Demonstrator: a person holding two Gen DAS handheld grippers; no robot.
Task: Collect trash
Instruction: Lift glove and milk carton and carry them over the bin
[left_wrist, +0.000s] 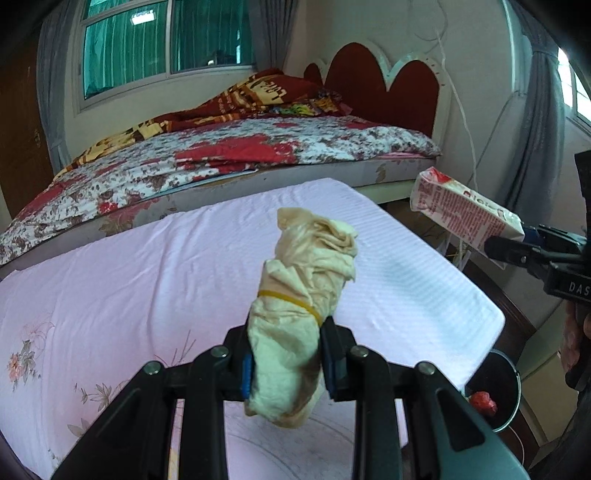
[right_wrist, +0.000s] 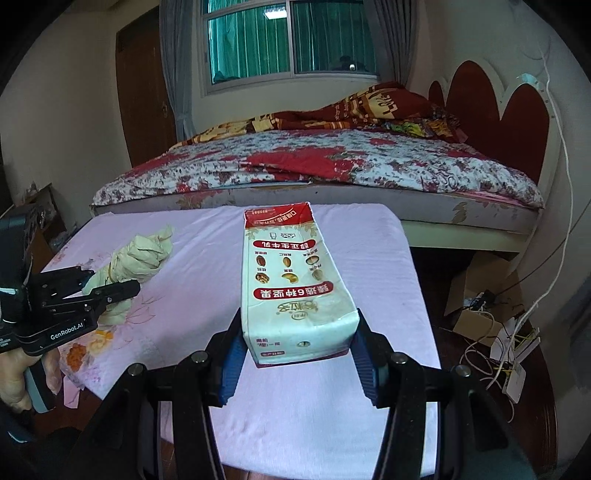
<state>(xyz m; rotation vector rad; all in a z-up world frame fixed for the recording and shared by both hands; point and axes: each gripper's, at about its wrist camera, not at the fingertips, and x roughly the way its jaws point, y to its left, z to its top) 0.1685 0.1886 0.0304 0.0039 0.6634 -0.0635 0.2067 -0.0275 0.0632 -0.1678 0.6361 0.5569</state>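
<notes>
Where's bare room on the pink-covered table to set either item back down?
Most of the pink cloth is bare: a wide patch under the bundle in the left claw, and the strip toward the bed. The right claw holds the carton above the middle. Crowded: the floor right of the table, with cables and boxes.

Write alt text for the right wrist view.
The right gripper clamps a white-and-red milk carton above a pink-clothed table. At left, the left gripper holds a rubber-banded paper bundle; a floral bed lies behind.
</notes>
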